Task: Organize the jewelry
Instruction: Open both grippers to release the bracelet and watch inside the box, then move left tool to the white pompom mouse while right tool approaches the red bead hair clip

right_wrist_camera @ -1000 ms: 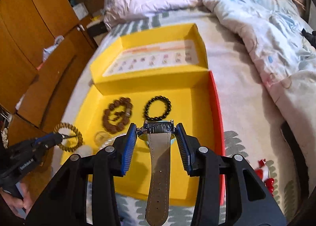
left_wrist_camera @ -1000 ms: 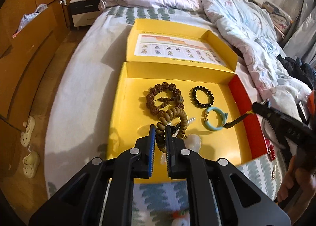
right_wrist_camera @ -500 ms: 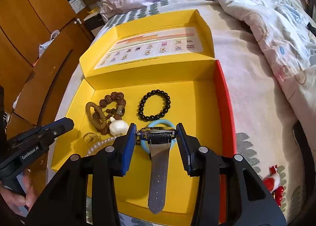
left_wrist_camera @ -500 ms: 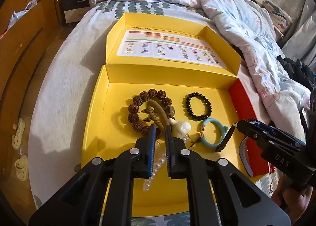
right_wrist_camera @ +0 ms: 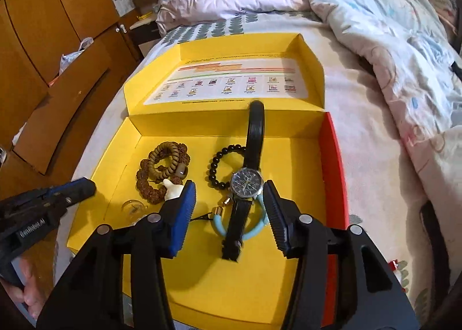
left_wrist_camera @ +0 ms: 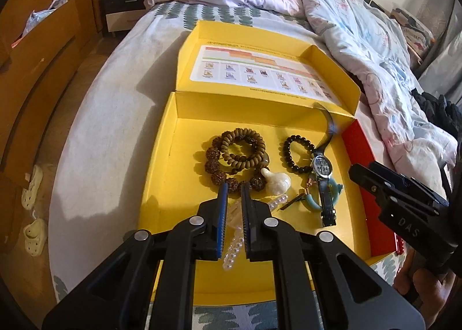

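Jewelry lies gathered in the yellow cardboard box point(left_wrist_camera: 161, 162) on the bed point(left_wrist_camera: 115, 104), its lid folded back flat. The right gripper point(right_wrist_camera: 228, 200) stands spread; its jaws have just been opening, and the wristwatch point(right_wrist_camera: 247, 182) lies on the box floor between them, free of both pads. The watch's dial sits just ahead of the fingertips, one black strap arching up against the box's back wall, the other running back between the fingers. Beneath the watch lies a light blue bangle point(right_wrist_camera: 219, 226), and touching the dial's left side is a black bead bracelet point(right_wrist_camera: 215, 168).

The left gripper point(left_wrist_camera: 234, 188) has its jaws pressed close together, with nothing pinched at the tips; a clear bead strand point(left_wrist_camera: 234, 246) shows through the narrow gap, lying on the floor below. Just ahead of its tips are a dark brown rough-seed bracelet point(left_wrist_camera: 212, 167), a tan disc-bead coil point(left_wrist_camera: 242, 148) resting on top of it, and a white carved pendant point(left_wrist_camera: 275, 181) touching the seeds on the right.
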